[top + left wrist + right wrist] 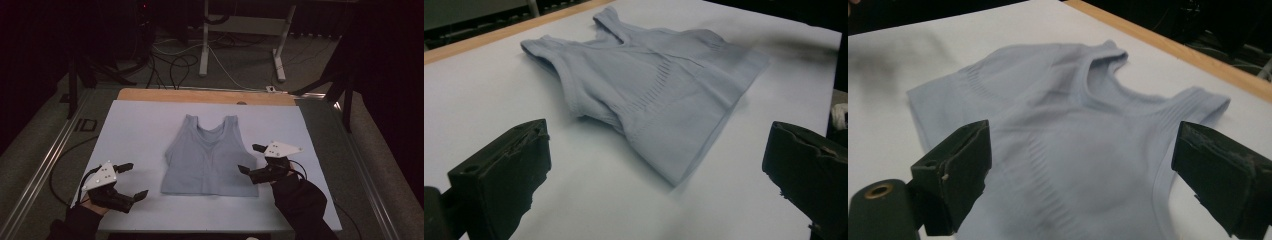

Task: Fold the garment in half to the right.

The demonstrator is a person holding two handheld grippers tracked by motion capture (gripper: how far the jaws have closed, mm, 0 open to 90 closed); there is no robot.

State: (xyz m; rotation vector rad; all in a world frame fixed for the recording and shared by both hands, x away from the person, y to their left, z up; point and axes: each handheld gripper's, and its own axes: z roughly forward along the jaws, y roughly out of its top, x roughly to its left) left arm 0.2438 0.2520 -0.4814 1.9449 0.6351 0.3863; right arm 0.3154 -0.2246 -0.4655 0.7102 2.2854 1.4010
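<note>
We are only starting: the pale blue tank top (210, 157) is lying flat and unfolded mid-worktop, our left gripper (131, 181) hovering wide open near the front-left corner, our right gripper (251, 159) gaping beside its hem, nothing grasped.

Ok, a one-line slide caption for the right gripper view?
Right gripper open, jaws framing a pale blue tank top lying flat on the white table cover.

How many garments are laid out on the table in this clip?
1. A single pale blue tank top lies flat at the middle of the white table, straps toward the far edge, between the open left tool and the open right tool.
</note>
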